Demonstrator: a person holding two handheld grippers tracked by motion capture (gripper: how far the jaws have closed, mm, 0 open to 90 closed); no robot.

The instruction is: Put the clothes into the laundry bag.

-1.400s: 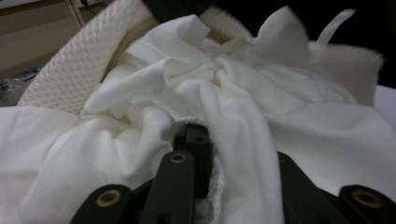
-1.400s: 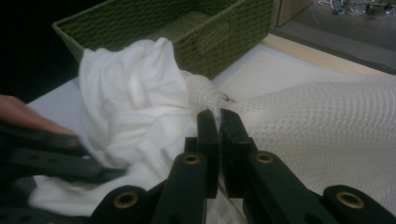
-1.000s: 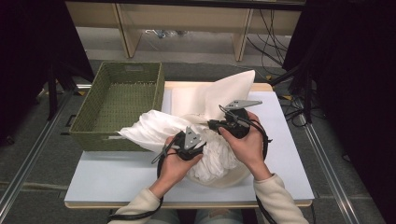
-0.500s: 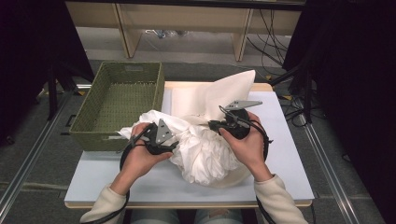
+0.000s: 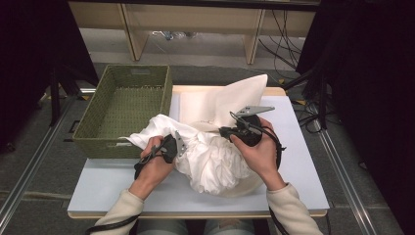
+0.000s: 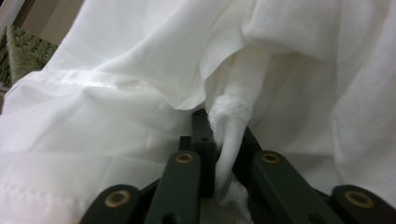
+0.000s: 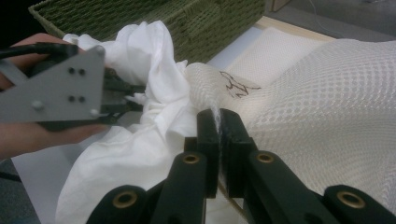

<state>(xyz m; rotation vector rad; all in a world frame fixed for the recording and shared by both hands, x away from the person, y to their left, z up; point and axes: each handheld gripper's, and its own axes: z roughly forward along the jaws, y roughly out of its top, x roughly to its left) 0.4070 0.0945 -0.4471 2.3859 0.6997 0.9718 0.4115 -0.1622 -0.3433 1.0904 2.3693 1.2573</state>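
Observation:
A crumpled white cloth lies mid-table, half inside a white mesh bag whose far end stands up. My left gripper is at the cloth's left side. In the left gripper view its jaws have just been closing and are shut on a rolled fold of the cloth. My right gripper is shut on the bag's edge. The right gripper view shows its jaws pinching the mesh, with the cloth and the left gripper to their left.
A green woven basket stands at the table's left, touching the cloth's left end; its wall appears in the right gripper view. The pale tabletop is bare to the right and in front. Shelving legs and cables lie beyond the table.
My left hand moved leftward from the middle of the cloth to its left side, opened on the way and closed on a fold. The right hand kept still with the bag.

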